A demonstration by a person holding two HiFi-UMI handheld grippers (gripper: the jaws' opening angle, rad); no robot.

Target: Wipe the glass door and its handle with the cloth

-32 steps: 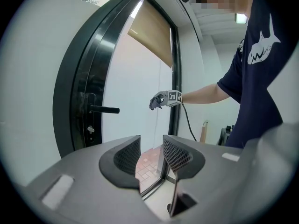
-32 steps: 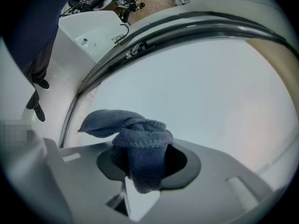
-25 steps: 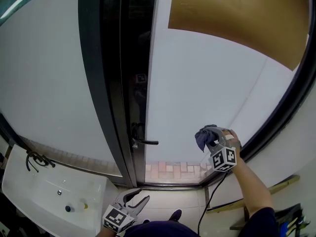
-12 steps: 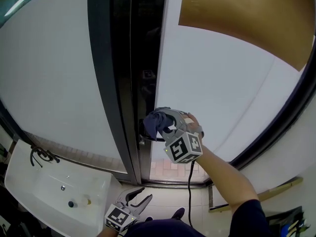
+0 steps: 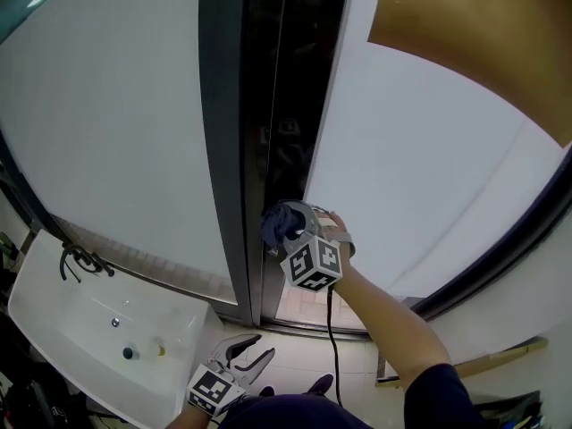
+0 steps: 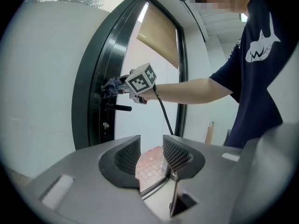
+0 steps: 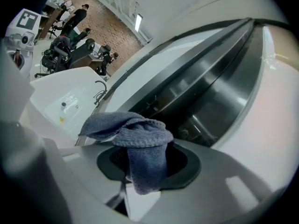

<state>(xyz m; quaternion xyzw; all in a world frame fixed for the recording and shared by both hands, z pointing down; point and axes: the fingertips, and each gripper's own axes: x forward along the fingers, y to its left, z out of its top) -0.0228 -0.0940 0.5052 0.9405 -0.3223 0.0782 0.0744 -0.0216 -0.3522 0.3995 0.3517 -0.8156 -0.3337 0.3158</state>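
One blue-grey cloth (image 7: 135,139) is clamped in the jaws of the right gripper (image 5: 291,227), bunched up at the dark frame along the glass door's (image 5: 429,177) edge. The left gripper view shows the handle (image 6: 117,108) lying horizontal just at six o'clock of the cloth, so the right hand is far nearer. The head view hides that handle. The left gripper (image 6: 152,157) hangs low at seven o'clock, jaws apart and empty.

The head camera looks steeply down the glass door (image 5: 429,159), with the right gripper (image 5: 284,224) mid-frame and the sink (image 5: 80,329) lower left. The camera on the left gripper (image 6: 150,155) sits low and farther back, tilted up at that same door and gripper. The right gripper's camera hugs the dark frame (image 7: 210,92), looking past its cloth (image 7: 135,139), sink upper left.
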